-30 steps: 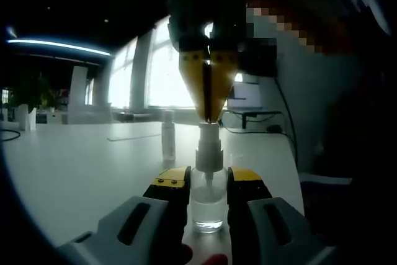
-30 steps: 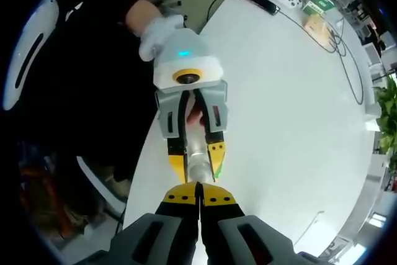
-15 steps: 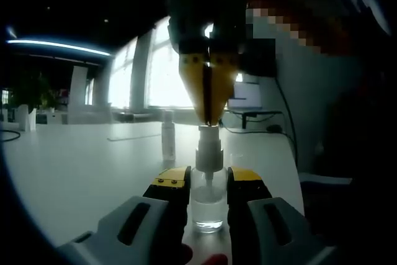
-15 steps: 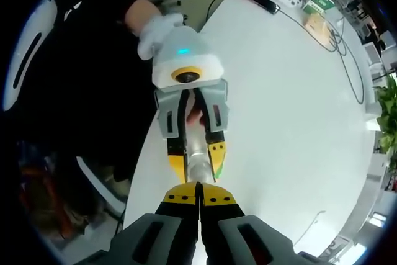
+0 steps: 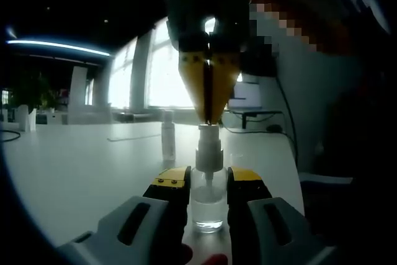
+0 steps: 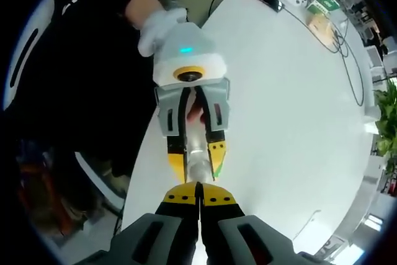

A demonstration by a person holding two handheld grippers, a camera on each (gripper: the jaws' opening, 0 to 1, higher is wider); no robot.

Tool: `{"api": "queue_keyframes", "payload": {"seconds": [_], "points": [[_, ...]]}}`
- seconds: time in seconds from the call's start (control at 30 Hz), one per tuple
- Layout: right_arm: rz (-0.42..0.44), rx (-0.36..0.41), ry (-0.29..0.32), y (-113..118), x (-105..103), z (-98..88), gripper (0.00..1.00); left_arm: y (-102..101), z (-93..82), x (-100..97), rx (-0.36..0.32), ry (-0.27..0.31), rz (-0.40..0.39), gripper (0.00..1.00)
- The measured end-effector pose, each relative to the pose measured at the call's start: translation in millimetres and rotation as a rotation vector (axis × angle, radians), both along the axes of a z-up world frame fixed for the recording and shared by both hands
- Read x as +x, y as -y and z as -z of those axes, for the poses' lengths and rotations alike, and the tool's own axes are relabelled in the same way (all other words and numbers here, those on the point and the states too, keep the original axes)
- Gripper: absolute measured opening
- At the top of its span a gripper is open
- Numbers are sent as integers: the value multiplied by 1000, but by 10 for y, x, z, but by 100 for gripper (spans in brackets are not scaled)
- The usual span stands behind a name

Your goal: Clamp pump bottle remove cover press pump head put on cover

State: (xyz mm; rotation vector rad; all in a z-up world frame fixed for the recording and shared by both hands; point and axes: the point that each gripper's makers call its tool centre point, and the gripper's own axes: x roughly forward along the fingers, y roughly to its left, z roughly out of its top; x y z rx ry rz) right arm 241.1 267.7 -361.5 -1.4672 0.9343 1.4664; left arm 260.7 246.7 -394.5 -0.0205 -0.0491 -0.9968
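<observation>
Left gripper (image 5: 208,193) clamped on upright pump bottle (image 5: 207,200) near the table (image 5: 80,159) edge, right gripper (image 5: 209,113) closed, tips directly above on the pump head (image 5: 209,147), along the bottle's vertical axis, cover (image 5: 167,134) standing behind.

The white table (image 5: 80,166) lies bare to the left of the clamped pump bottle (image 5: 208,200), apart from a small cover (image 5: 168,134) standing behind. Above the pump head (image 5: 209,138), the right gripper (image 5: 209,119) blocks the way down; a person's dark sleeve (image 6: 80,60) crowds the table's edge.
</observation>
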Motion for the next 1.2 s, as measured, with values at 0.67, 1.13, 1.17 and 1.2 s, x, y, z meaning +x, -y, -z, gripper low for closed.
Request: {"api": "queue_keyframes", "payload": {"seconds": [0.67,1.13,1.17,1.2], "points": [[14,17,-24,-8,-15,-5,0,1,-2,-6,-1,-1,0,15],[-1,11,-11,-11,-12,-4,0,0,-2,-4,-4,-7,0,15],[-1,11,-11,-10,-11,-5,0,0,-2,-4,-3,-7,0,15],[-1,11,-12,-10,-11,-5,0,1,-2,-4,-3,-7,0,15]]}}
